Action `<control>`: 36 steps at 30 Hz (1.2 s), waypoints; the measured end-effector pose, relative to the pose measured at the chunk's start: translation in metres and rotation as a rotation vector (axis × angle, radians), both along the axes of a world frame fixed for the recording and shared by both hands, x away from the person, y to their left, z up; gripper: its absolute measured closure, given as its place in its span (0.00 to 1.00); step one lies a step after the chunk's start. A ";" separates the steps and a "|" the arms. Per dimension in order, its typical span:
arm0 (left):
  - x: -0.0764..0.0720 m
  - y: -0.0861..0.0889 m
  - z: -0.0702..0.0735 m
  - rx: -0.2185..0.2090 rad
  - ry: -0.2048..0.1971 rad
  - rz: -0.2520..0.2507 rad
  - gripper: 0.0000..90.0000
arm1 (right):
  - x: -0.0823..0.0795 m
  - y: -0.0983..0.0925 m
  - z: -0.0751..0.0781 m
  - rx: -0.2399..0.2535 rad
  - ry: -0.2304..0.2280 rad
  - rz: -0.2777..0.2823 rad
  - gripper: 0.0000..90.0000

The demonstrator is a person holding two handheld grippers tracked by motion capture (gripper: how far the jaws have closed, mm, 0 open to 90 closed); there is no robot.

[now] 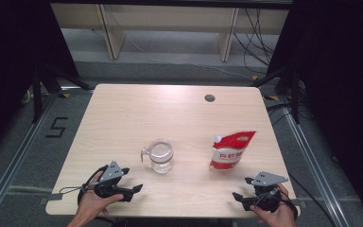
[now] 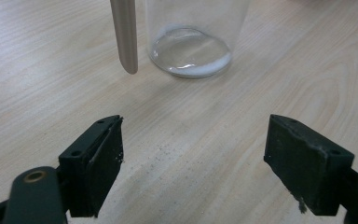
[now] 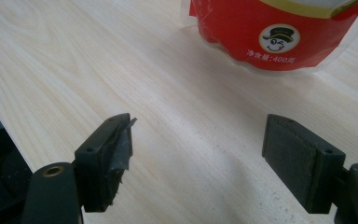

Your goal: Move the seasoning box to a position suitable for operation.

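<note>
A clear glass jug [image 1: 159, 155] with a handle on its left stands upright at the table's middle. The left gripper view shows the glass jug's base [image 2: 189, 51] and handle [image 2: 125, 32] just beyond my jaws. A red and white stand-up pouch [image 1: 231, 150] is upright to the jug's right, and the pouch's lower part [image 3: 279, 35] is ahead of my right jaws. My left gripper [image 1: 131, 180] rests near the front left edge, open, nothing between its jaws. My right gripper [image 1: 242, 187] sits at the front right, open and holding nothing, short of the pouch.
The light wooden table [image 1: 123, 118] has a round cable hole [image 1: 210, 98] at its far right. Metal rails [image 1: 14, 156] and floor run on both sides. Wooden shelving legs [image 1: 108, 33] stand beyond the far edge. In the right gripper view the table's edge [image 3: 7, 126] is close to the left jaw.
</note>
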State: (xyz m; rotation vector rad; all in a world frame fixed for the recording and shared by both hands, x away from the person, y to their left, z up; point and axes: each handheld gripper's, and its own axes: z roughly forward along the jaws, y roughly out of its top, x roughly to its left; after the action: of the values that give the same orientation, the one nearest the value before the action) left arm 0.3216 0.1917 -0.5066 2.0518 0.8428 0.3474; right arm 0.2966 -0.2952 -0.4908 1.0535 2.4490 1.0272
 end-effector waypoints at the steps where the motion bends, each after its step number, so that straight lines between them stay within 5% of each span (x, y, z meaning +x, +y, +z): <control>1: 0.000 0.000 0.000 0.007 0.000 0.003 0.21 | 0.000 0.000 0.000 0.000 -0.003 0.000 0.28; 7: -0.001 -0.002 0.000 0.004 -0.004 0.006 0.21 | 0.001 -0.001 0.000 -0.003 -0.015 0.005 0.28; 13: 0.002 0.000 0.003 -0.055 -0.003 -0.005 0.20 | 0.001 0.000 0.001 -0.005 -0.024 0.008 0.28; 19: 0.005 0.003 0.001 -0.021 0.048 0.005 0.18 | 0.001 0.001 -0.001 0.003 -0.010 0.018 0.27; 23: 0.009 0.002 0.002 -0.040 0.030 0.025 0.19 | 0.002 0.000 -0.001 -0.002 -0.018 0.011 0.27; 28: 0.019 -0.001 0.006 -0.015 0.002 0.032 0.20 | 0.003 -0.001 -0.001 -0.002 -0.025 0.017 0.26; 32: 0.024 -0.004 0.007 -0.058 -0.015 0.048 0.20 | 0.003 -0.001 0.000 -0.005 -0.027 0.010 0.26; 36: 0.037 -0.008 0.008 -0.027 -0.050 0.085 0.21 | 0.004 -0.001 0.000 -0.007 -0.031 0.014 0.26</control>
State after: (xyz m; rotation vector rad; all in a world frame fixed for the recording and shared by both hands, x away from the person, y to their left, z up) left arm 0.3589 0.1839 -0.4986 1.9782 0.9011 0.4306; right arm 0.3003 -0.2961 -0.4909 1.0128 2.4367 1.0307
